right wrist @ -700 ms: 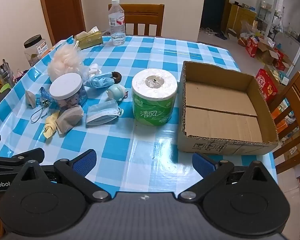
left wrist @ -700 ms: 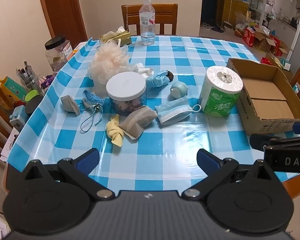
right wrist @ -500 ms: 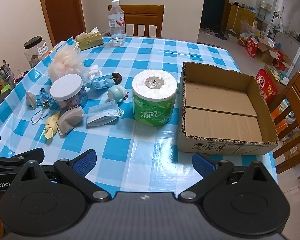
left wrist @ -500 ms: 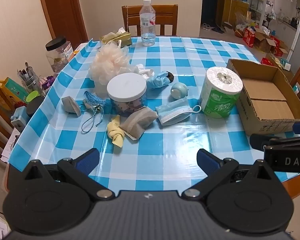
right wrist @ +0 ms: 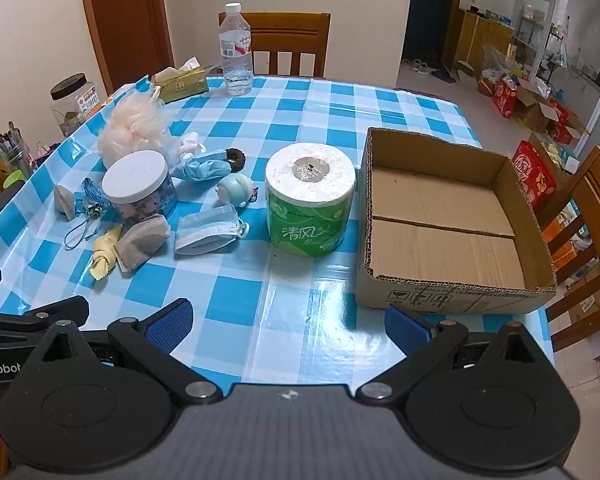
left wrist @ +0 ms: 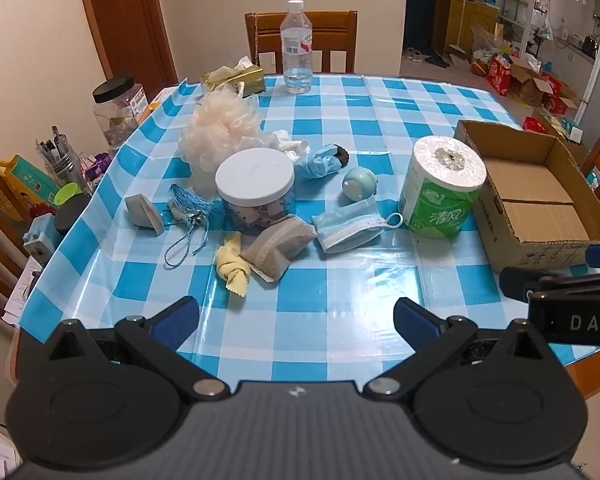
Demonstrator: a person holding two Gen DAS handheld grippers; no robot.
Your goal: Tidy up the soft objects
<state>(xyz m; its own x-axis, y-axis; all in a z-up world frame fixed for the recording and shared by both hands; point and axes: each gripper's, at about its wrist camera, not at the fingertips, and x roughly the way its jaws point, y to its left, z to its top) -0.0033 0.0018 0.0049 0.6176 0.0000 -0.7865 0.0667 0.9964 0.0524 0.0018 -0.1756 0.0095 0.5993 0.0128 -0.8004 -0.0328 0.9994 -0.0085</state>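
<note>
Nothing looks sorted yet: from left to right, the peach mesh bath pouf [left wrist: 220, 132], knotted yellow cloth [left wrist: 233, 268], grey fabric pouch [left wrist: 278, 246] and pale blue face mask [left wrist: 346, 226] lie clustered on the checked table — well apart from the brown cardboard box [right wrist: 452, 224], which holds nothing. The left gripper [left wrist: 296, 320] and right gripper [right wrist: 288, 322] hang spread wide and unladen at the near edge — every soft piece remains to be moved.

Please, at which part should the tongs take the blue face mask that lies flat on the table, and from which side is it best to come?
Probably from above, on the pleated middle of the face mask, the pads closing across its short width. It lies flat and limp, so a side approach finds no edge. The ear loop toward the toilet roll is too thin. The open right tongs look better placed.
</note>
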